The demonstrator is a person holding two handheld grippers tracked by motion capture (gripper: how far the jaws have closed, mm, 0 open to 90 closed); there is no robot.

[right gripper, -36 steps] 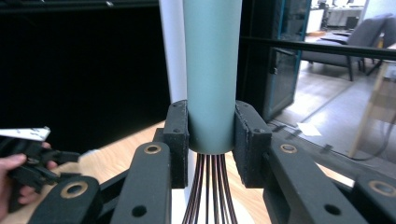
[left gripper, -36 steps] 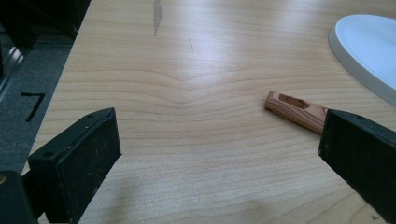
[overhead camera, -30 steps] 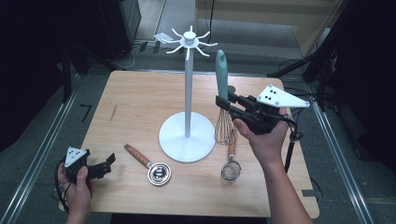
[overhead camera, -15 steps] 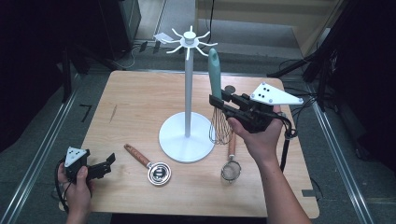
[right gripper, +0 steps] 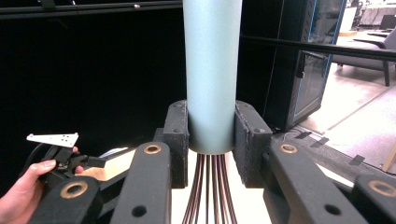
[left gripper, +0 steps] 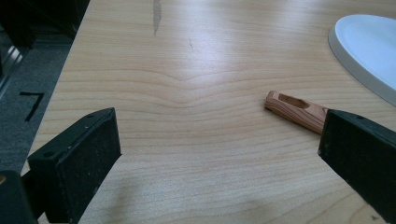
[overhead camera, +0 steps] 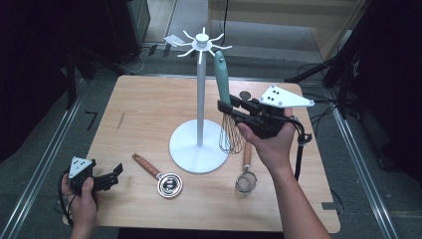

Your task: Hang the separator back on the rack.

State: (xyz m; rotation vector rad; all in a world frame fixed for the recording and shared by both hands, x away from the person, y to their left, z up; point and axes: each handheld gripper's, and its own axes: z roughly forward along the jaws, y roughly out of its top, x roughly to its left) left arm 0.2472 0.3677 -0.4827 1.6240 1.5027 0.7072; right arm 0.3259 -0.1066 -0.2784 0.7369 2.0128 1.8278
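A whisk with a teal handle and copper wires hangs upright just right of the white hook stand. My right gripper is shut on the handle's lower end. In the right gripper view the handle sits clamped between the jaws of that gripper, with the wires below. The handle's top is close under the stand's hooks. My left gripper rests open at the table's front left corner. In its own view the left gripper holds nothing.
A wooden-handled metal cup lies in front of the stand's round base; its handle end shows near the left gripper's jaw. A small strainer lies front right of the base. The wooden table has dark floor around it.
My right gripper has carried the whisk leftward, closer to the stand's pole and hooks. The left gripper has stayed where it was.
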